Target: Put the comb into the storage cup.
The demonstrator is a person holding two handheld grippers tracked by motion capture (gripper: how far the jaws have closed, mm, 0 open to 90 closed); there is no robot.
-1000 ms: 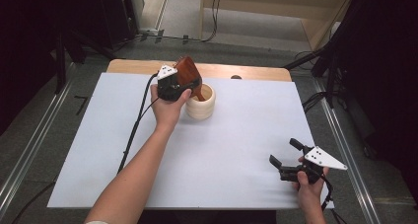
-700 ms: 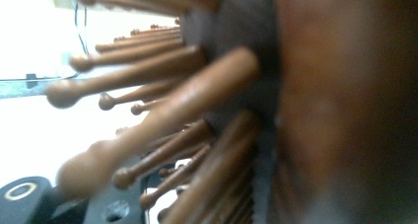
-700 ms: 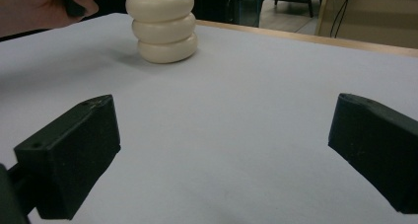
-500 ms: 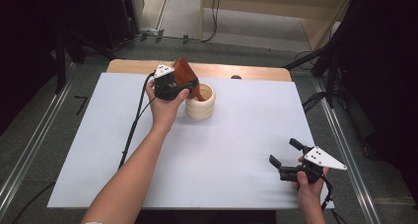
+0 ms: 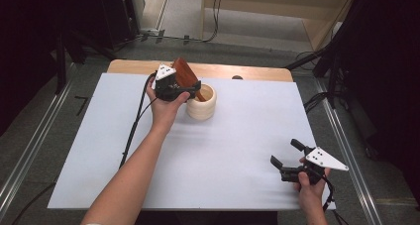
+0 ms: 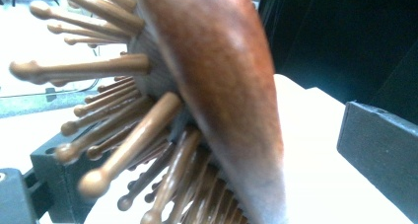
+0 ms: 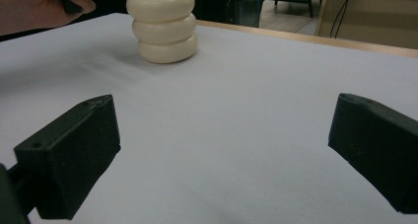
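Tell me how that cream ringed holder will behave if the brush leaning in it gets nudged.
The cream holder looks squat and broad-based, so it probably slides on the white sheet before tipping. Its glossy rounded rings suggest a slippery, possibly breakable ceramic. The wooden brush leans out well above the rim beside the left tongs, so a nudge there may lever the holder over.

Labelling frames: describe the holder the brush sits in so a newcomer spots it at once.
On the white table sheet, look to the far side, beside the left hand-held gripper. The holder is a cream cup shaped like three stacked rings, with a brown wooden hairbrush leaning out of it.
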